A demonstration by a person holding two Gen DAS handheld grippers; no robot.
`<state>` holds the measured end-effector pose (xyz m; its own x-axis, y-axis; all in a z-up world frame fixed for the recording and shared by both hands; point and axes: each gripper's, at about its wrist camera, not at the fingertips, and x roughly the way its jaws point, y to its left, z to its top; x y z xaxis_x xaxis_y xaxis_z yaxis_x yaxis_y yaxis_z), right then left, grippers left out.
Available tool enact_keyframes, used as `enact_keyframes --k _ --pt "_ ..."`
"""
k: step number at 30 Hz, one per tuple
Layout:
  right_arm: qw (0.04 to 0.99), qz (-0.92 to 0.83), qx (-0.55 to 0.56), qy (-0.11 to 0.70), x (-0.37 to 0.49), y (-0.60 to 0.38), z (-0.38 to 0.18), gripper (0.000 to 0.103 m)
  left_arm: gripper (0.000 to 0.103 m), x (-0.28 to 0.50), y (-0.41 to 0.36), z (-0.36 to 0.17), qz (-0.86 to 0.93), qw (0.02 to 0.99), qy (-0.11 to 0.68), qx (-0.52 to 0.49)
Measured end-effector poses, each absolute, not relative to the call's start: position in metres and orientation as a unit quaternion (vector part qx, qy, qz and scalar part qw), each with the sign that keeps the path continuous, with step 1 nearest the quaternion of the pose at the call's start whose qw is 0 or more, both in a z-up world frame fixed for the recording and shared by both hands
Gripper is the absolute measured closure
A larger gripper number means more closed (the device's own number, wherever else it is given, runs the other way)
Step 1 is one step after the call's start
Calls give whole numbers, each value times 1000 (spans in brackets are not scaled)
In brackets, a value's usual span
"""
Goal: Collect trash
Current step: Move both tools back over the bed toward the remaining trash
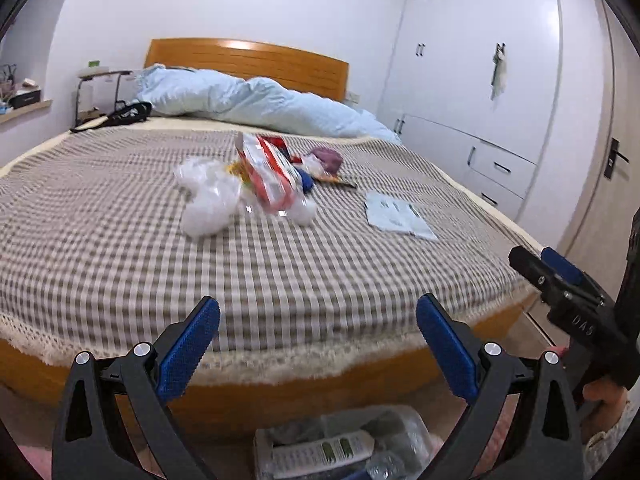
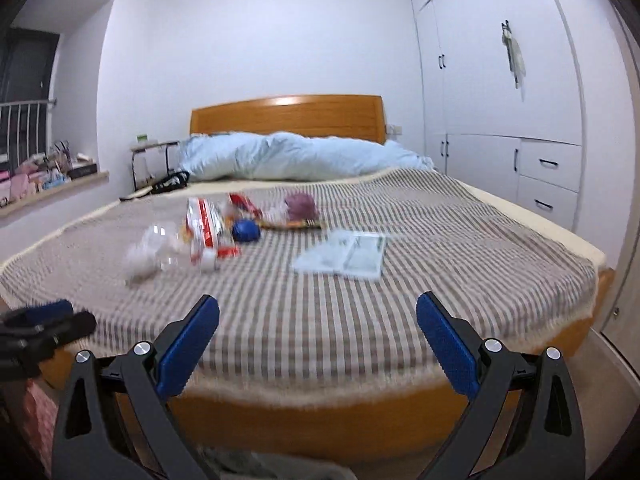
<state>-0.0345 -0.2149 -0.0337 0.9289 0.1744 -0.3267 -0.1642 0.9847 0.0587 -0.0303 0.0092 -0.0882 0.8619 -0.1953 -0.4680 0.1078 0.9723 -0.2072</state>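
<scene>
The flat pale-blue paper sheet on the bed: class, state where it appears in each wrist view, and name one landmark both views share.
Left wrist view: the paper sheet lies right of centre, right of the trash pile.
Right wrist view: the sheet lies near centre, right of the pile.
Shared landmark: the wooden headboard.

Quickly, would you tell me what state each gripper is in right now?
Left gripper: open, holding nothing, short of the bed.
Right gripper: open, holding nothing.

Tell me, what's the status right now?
Left gripper open, empty. Right gripper open, empty. Trash pile and paper sheet untouched on the bed. Nothing in the way.
</scene>
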Motion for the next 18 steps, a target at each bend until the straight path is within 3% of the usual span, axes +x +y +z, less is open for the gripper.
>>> enact_keyframes --k 18 --pt "982 54 36 175 35 -238 4 8 7 39 -4 -33 -74 981 165 -66"
